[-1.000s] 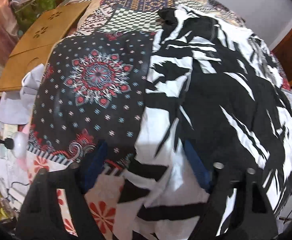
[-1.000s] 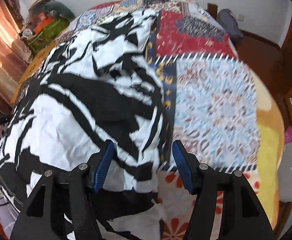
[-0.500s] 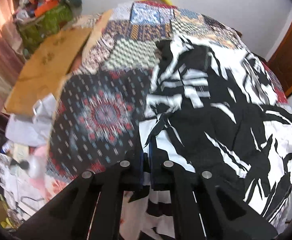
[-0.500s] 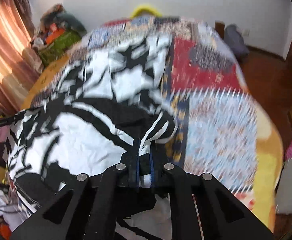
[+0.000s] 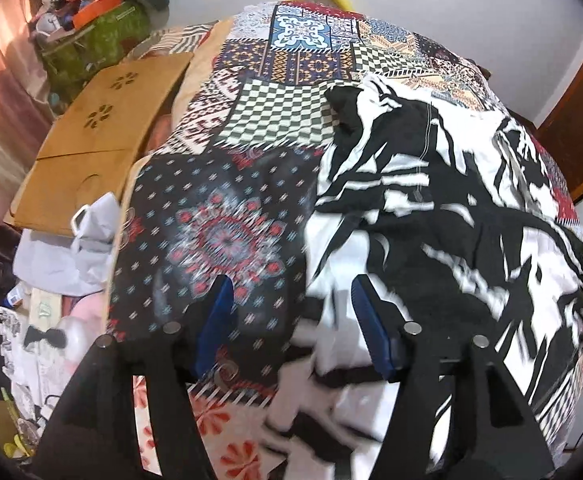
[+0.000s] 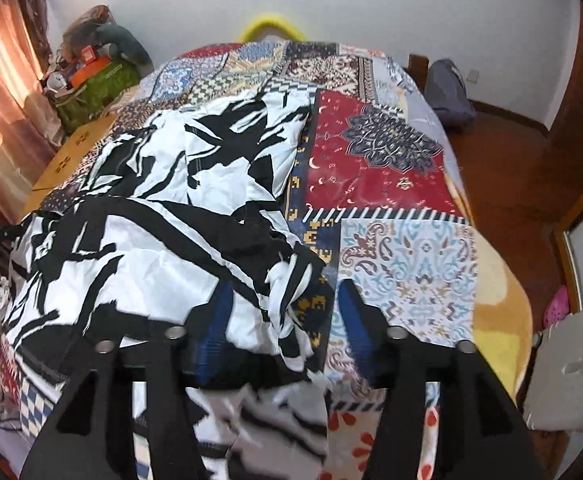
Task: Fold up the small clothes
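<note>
Garment: black-white shirt (image 6: 139, 240) lies on quilt (image 6: 407, 268), near edge rumpled, bunched by right side
Left gripper (image 5: 291, 328): jaws wide apart, nothing held; shirt edge lies between and just ahead
Right gripper (image 6: 283, 320): jaws wide, empty; bunched corner sits between fingers
Change: both were clamped shut on cloth 0.5 s ago, now released
Meaning: likely one fold just laid down; next grab needs a fresh edge, rumples need smoothing

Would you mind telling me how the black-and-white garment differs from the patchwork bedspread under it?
The garment is only black and white; the bedspread is many-coloured patches. The garment is rumpled and bunched at its near corner; the bedspread lies mostly smooth. The garment covers only part of the bed; the bedspread spans it. Both are patterned cloth.
</note>
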A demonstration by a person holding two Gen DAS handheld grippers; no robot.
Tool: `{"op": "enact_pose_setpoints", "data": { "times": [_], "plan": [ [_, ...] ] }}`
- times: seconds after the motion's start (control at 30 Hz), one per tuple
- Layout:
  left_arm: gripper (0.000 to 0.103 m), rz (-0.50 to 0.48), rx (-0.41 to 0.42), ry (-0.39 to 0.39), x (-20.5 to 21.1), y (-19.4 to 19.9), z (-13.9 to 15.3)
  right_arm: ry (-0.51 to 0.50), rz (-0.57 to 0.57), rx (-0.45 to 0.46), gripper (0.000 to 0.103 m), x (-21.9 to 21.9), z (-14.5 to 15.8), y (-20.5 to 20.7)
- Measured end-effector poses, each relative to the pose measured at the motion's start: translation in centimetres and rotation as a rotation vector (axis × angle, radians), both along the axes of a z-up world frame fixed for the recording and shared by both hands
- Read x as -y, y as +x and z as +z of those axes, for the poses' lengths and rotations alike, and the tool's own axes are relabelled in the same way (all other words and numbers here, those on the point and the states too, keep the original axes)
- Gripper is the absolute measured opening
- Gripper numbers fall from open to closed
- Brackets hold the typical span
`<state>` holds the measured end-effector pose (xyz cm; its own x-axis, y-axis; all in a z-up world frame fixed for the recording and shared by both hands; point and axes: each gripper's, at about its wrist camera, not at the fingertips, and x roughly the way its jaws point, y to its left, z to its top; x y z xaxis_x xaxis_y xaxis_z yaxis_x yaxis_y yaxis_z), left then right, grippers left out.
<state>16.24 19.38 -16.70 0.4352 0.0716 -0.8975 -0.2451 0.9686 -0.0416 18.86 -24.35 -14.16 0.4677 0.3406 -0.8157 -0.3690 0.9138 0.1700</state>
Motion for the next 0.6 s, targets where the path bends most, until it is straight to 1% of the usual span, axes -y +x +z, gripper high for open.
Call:
{"op": "enact_pose_setpoints", "data": {
  "times": [0.1,0.13,0.2,0.27,0.33,0.4,0.43,0.47,0.5,0.53,0.57,0.6],
  "plan": [
    [0.063,0.016,-0.02,-0.034,-0.7,-2.2,-0.7,0.018,0.01,-0.009,0.058,0.8,0.1,-1.4],
    [0.063,0.028,-0.032,-0.062,-0.9,-3.2,-1.4,0.021,0.011,-0.016,0.059,0.9,-0.1,-1.7],
    [0.063,0.041,-0.049,-0.108,-1.0,-4.6,-2.4,0.021,0.01,-0.039,0.063,1.1,-0.9,-2.4],
    [0.063,0.045,-0.078,-0.149,-0.8,-5.9,-3.8,0.001,0.017,-0.084,0.064,0.8,-2.4,-2.8],
    [0.063,0.045,-0.092,-0.158,-0.3,-6.9,-4.9,-0.026,0.027,-0.134,0.064,0.6,-4.0,-3.2],
    [0.063,0.053,-0.064,-0.154,-0.1,-7.5,-5.0,-0.016,0.027,-0.165,0.064,0.7,-5.1,-3.4],
    [0.062,0.073,-0.061,-0.164,-0.1,-7.6,-5.0,0.001,0.026,-0.186,0.064,0.8,-5.7,-3.5],
    [0.057,0.094,-0.061,-0.179,-0.2,-7.6,-5.0,0.019,0.019,-0.201,0.059,0.9,-6.1,-3.6],
    [0.054,0.104,-0.057,-0.186,-0.2,-7.7,-5.0,0.062,0.006,-0.212,0.05,1.1,-6.3,-3.7],
    [0.047,0.109,-0.053,-0.188,-0.1,-7.7,-5.0,0.09,-0.002,-0.219,0.046,1.3,-6.4,-3.7],
    [0.038,0.105,-0.053,-0.181,0.3,-7.7,-5.0,0.105,-0.007,-0.223,0.038,1.2,-6.5,-3.8],
    [0.033,0.094,-0.051,-0.175,0.7,-7.6,-4.8,0.115,-0.006,-0.218,0.033,1.1,-6.4,-4.0]
  ]
}}
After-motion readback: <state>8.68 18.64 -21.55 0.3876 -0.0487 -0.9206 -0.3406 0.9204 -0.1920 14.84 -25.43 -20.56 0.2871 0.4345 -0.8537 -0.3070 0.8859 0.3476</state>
